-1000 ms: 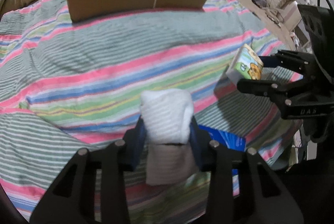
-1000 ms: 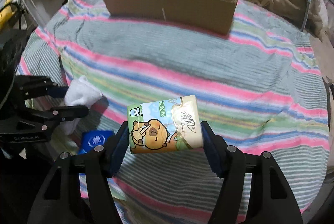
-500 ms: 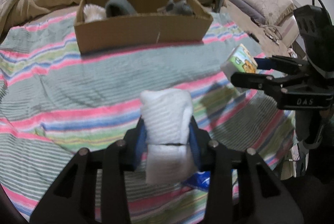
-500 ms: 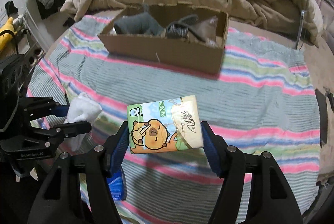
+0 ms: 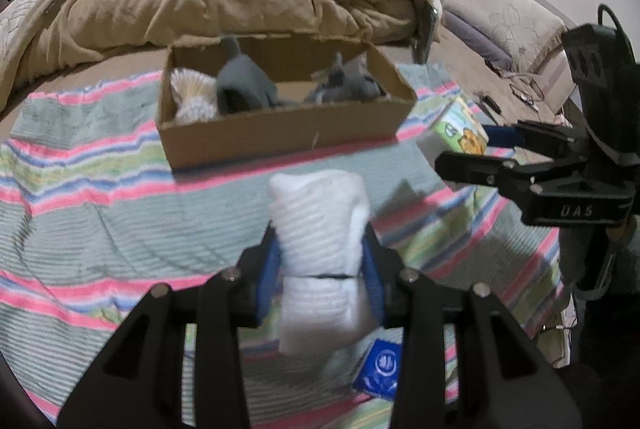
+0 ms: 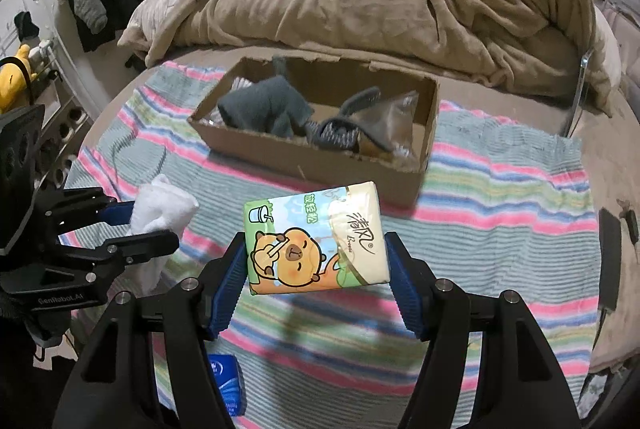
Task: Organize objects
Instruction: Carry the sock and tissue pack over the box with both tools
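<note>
Bedroom, both grippers mid-carry: on your left, the left gripper (image 5: 322, 261) is clamped narrow on a rolled white sock (image 5: 320, 225), pads squeezing its sides, the loose lower end hanging below the jaws. A second ago that sock sat low over the striped blanket (image 5: 100, 213) w/ only the near wall of the cardboard box (image 5: 280, 133) showing; now you've lifted it & tipped the view up, so the box interior is in sight. Inside: a pale ribbed item at the left end, grey socks (image 5: 244, 85) in the middle & right. A blue packet (image 5: 380, 369) lies on the blanket just below the sock, not picked up.

Centre, right wrist view: same box, nearer than it was, contents visible incl. a clear bag at its right end.

On your right, the right gripper (image 6: 318, 261) holds a cartoon-print tissue pack (image 6: 316, 237) across its width, jaws fairly wide, blue pads against both short ends. Grip looks unchanged over the last second; the pack has risen w/ the hand & now hangs above the blanket, just short of the box's near wall.

Read: both items are up & closing on the box, so drop-off looks like the next step; blue packet probably remains for a later pass
</note>
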`<control>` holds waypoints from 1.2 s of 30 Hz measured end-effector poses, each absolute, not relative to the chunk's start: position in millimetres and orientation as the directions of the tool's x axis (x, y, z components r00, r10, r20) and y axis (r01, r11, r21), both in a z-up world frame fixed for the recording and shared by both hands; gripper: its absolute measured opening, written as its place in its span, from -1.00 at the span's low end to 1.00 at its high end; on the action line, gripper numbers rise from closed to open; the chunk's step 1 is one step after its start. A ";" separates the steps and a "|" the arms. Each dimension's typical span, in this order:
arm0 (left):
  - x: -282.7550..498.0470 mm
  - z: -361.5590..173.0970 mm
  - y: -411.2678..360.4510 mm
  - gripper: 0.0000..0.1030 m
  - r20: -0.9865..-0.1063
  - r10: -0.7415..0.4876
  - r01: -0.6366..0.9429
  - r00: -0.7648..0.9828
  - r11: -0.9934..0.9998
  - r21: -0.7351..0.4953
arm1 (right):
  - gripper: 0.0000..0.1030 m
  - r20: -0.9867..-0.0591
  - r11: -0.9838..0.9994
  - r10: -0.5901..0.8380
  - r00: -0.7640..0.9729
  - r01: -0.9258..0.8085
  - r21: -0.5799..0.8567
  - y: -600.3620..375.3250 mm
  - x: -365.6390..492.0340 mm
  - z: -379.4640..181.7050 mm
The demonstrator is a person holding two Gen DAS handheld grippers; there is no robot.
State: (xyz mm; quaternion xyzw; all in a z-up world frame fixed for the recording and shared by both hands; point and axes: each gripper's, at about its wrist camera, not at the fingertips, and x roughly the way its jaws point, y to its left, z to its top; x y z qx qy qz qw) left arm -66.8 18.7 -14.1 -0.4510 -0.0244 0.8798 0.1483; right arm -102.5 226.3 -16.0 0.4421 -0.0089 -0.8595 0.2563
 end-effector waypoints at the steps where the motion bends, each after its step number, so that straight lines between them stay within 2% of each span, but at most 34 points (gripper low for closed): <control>1: -70.1 -11.5 18.2 -0.25 -0.783 0.281 -0.236 -0.555 -0.956 -0.176 | 0.34 -0.754 -0.869 -0.449 -0.480 0.432 0.242 227.0 -104.4 -15.1; 36: -168.5 4.6 0.5 -0.24 -0.734 0.272 -0.147 -0.622 -0.961 -0.232 | 0.34 -0.716 -0.864 -0.472 -0.515 0.433 0.259 208.4 -197.4 -4.5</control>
